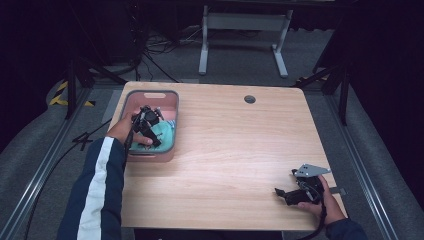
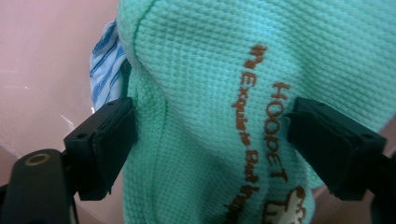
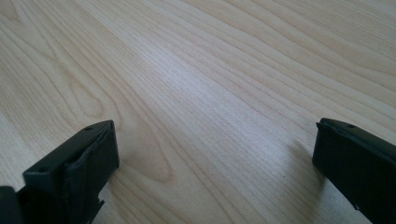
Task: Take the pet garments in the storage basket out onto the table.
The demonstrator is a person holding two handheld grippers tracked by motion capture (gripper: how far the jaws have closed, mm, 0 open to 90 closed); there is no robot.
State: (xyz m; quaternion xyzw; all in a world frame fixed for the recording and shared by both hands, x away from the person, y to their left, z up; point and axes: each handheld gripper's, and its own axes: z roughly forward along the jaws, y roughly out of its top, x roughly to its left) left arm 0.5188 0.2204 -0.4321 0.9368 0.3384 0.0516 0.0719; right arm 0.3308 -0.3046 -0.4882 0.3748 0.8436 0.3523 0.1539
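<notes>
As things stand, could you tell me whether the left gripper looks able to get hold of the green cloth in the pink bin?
Probably yes: the left gripper is down in the pink bin, its open jaws straddling a fold of the green cloth, nothing between them.

My left gripper (image 1: 145, 125) covers most of the green cloth (image 2: 205, 93) in the pink bin (image 1: 150, 95). Its brown lettering runs off the bottom edge; only "HOOPET" is readable. A striped cloth (image 2: 103, 70) is mostly hidden behind it.
</notes>
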